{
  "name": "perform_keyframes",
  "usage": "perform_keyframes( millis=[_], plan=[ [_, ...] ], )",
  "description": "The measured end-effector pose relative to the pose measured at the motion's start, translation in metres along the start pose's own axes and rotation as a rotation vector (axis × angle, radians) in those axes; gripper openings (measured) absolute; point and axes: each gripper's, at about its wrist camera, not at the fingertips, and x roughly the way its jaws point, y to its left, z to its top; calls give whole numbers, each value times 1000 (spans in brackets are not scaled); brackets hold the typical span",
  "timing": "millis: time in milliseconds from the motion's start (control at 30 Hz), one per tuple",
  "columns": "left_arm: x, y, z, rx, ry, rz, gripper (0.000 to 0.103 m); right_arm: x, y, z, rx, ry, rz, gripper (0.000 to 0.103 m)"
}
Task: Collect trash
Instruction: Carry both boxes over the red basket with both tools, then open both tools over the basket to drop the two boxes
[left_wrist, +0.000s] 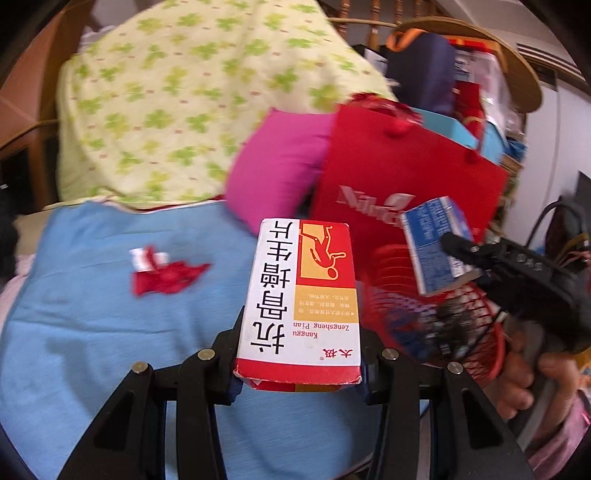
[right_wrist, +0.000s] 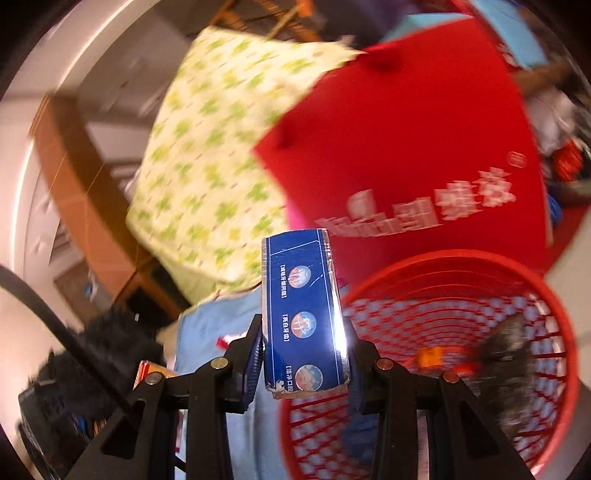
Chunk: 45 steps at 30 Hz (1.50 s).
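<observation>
Two boxes were in our grip: our left gripper (left_wrist: 299, 373) pinched a red-and-white medicine box (left_wrist: 301, 295) above the blue cloth (left_wrist: 92, 332), and our right gripper (right_wrist: 301, 373) clamped a blue carton (right_wrist: 303, 314) just beside the rim of the red mesh basket (right_wrist: 461, 266). A red torn wrapper (left_wrist: 166, 275) lay on that cloth, and behind the basket stood a red paper bag (left_wrist: 399, 173).
</observation>
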Motion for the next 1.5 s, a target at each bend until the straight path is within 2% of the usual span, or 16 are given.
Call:
perform_keyframes(
  millis=[167,433,500,533,667,733,900,1033,1167,1267,1333,1500],
  plan=[
    [25,-50,15,61,18,-76,48,-7,-40,14,108,-10,-36,41],
    [72,-90,10,95,111,-115,49,-3,-81,21,220,38,-130,44],
    [78,-94,6,106,127,-121,53,-4,-86,23,235,39,-144,63],
    [80,-96,5,108,133,-125,60,-5,-87,23,241,33,-148,65],
    [73,-93,2,121,111,-129,62,-9,-80,23,210,3,-148,66],
    [65,-84,1,122,91,-120,63,-12,-70,23,185,-28,-119,66],
    [44,-39,-8,91,50,-61,63,-17,-32,19,83,-131,-38,66],
    [32,22,-22,22,51,47,64,-14,10,9,-24,-167,33,66],
    [24,91,-37,-70,64,187,64,-3,51,-6,-106,-160,124,66],
    [15,137,-47,-138,50,290,64,15,82,-21,-163,-114,193,66],
    [11,163,-52,-186,43,329,64,39,102,-33,-185,-38,223,66],
    [10,215,-63,-296,53,406,64,108,130,-58,-182,130,222,66]
  ],
)
